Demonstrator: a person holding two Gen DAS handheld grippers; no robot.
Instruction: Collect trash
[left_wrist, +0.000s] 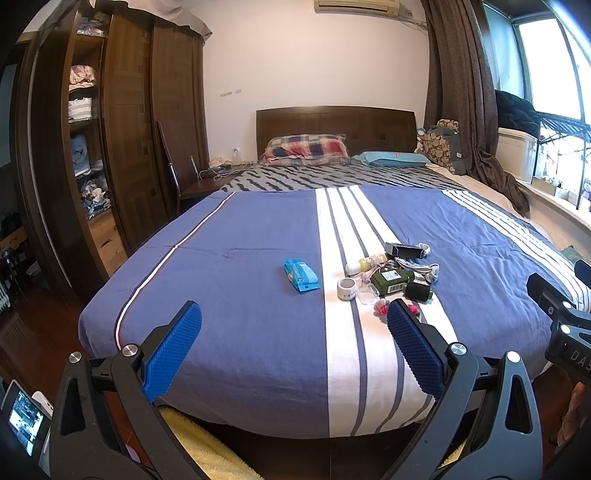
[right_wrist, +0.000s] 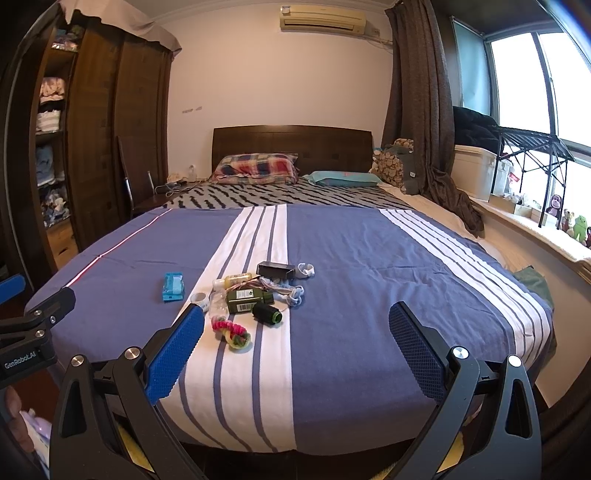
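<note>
A cluster of small items lies on the blue striped bedspread (left_wrist: 240, 288): a blue tissue pack (left_wrist: 301, 276), a white tape roll (left_wrist: 346, 288), a dark green bottle (left_wrist: 391, 281), a yellow bottle (left_wrist: 367, 263), a black box (left_wrist: 404, 250), a black thread spool (left_wrist: 419, 291) and a pink-yellow knitted piece (right_wrist: 231, 331). My left gripper (left_wrist: 293, 319) is open and empty above the bed's foot. My right gripper (right_wrist: 295, 319) is open and empty, right of the cluster (right_wrist: 251, 291).
A dark wooden wardrobe (left_wrist: 125, 122) stands on the left with open shelves. Pillows (left_wrist: 306, 147) lie at the headboard. A window sill (right_wrist: 535, 221) with boxes and toys runs along the right. Something yellow (left_wrist: 207, 450) lies below the bed's foot.
</note>
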